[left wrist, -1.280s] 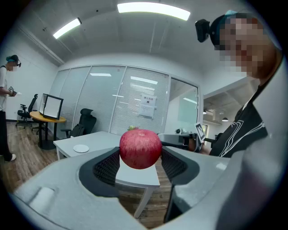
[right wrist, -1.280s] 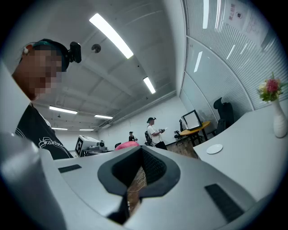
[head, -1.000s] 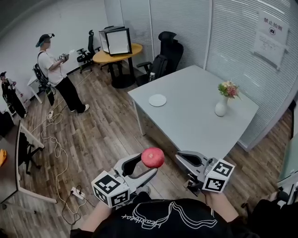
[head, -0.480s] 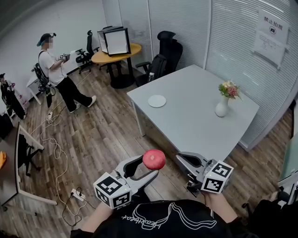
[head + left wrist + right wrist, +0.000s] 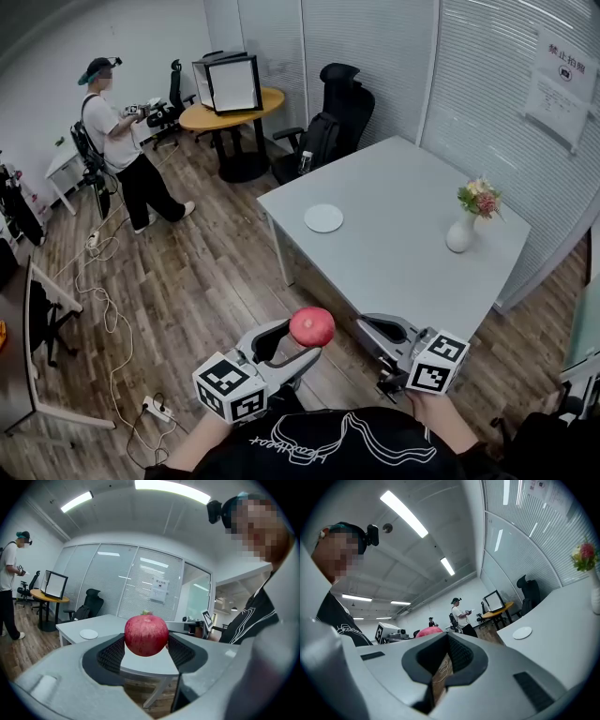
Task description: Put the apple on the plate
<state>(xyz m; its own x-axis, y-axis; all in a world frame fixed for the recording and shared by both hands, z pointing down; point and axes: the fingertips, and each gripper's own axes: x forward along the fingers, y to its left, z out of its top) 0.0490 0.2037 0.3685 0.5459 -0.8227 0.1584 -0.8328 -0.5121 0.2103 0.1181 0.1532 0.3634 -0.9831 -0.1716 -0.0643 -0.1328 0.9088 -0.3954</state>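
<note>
Grey table (image 5: 412, 253) bears a plate (image 5: 323, 218) on its far left. Nearer, short of the table, left gripper (image 5: 305, 336) clamps the apple (image 5: 311, 326); right gripper (image 5: 366, 326) closed, empty.

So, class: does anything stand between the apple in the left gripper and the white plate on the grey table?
Nothing visible does. The left gripper holds the apple short of the table, and the plate lies alone on its bare top beyond. The flower vase stands far off to the right, clear of that path.

Plate (image 5: 323, 218) on table (image 5: 398, 258), vase (image 5: 459, 232) farther right, apple (image 5: 312, 326) between left gripper (image 5: 302, 339) jaws, before the table's near corner.
</note>
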